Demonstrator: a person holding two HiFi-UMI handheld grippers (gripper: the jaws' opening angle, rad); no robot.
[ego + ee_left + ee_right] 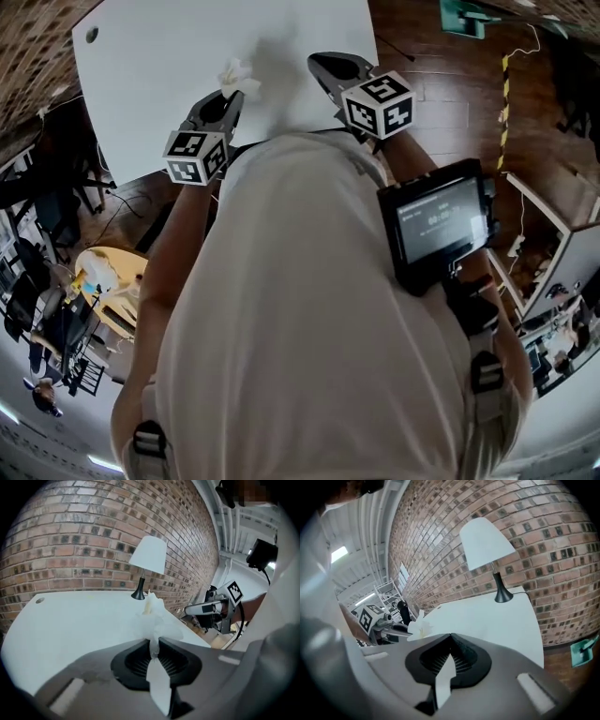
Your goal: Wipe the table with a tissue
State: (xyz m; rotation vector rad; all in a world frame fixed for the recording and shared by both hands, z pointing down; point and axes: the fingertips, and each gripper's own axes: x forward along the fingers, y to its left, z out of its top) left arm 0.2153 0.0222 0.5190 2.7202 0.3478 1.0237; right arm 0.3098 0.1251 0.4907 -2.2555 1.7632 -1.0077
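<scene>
Head view, looking steeply down over the person's chest: a bare white table fills the picture from 11 to 12 o'clock. The left gripper sits at the table's near edge at about 11 o'clock, with a crumpled white tissue sticking out of its tips. The right gripper is just beside it at 12 o'clock, also over the near edge.

Left gripper view: the jaws are nearly together and pinch the tissue's lower end, so the wad stands up from the tips at 12 o'clock. The tabletop lies below and beyond it. A black-stemmed lamp with a white shade stands on the far part of the table, also at 12 o'clock.

Right gripper view: the jaws meet at their tips with nothing between them.

The tissue looks held clear of the surface, so the step in hand seems to be carrying it into place for a wiping stroke. The next move calls for lowering the left gripper until the tissue presses on the tabletop. Then it should sweep across the open white area, keeping the pinch firm and staying away from the lamp base.
</scene>
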